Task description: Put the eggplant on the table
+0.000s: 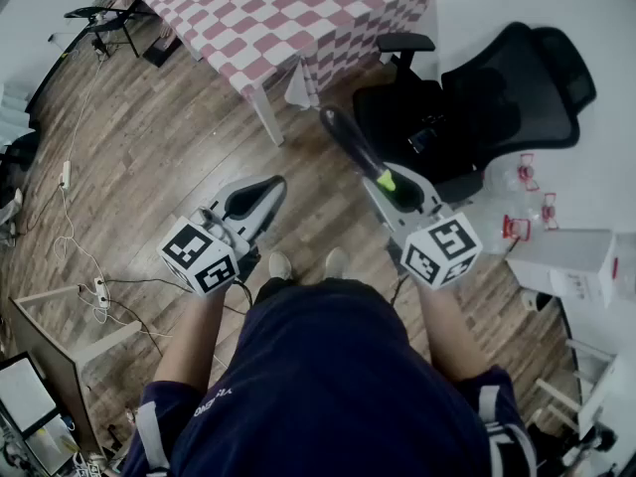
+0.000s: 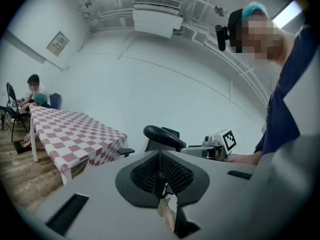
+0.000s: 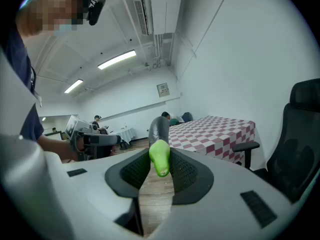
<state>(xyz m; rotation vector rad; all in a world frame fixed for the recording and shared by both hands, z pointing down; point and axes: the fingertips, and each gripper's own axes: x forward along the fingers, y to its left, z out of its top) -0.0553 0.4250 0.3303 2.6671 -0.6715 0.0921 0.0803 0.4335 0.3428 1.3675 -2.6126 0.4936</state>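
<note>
Left gripper (image 1: 260, 195) is just along for the ride, fingers pressed together with nothing in them. The checkered table (image 1: 288, 18) sits ahead, well apart. The eggplant (image 1: 346, 139) is up in the air, right gripper (image 1: 391, 183) fingers clamped on its green stem end, so the dark body pokes forward, probably for carrying over.

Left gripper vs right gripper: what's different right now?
Left gripper's fingers are shut together; right gripper's fingers are held apart by a green stem. Left gripper is empty; right gripper carries the eggplant, which sticks out ahead of it. Shared: both are held out in front of the person, pointing forward.
</note>
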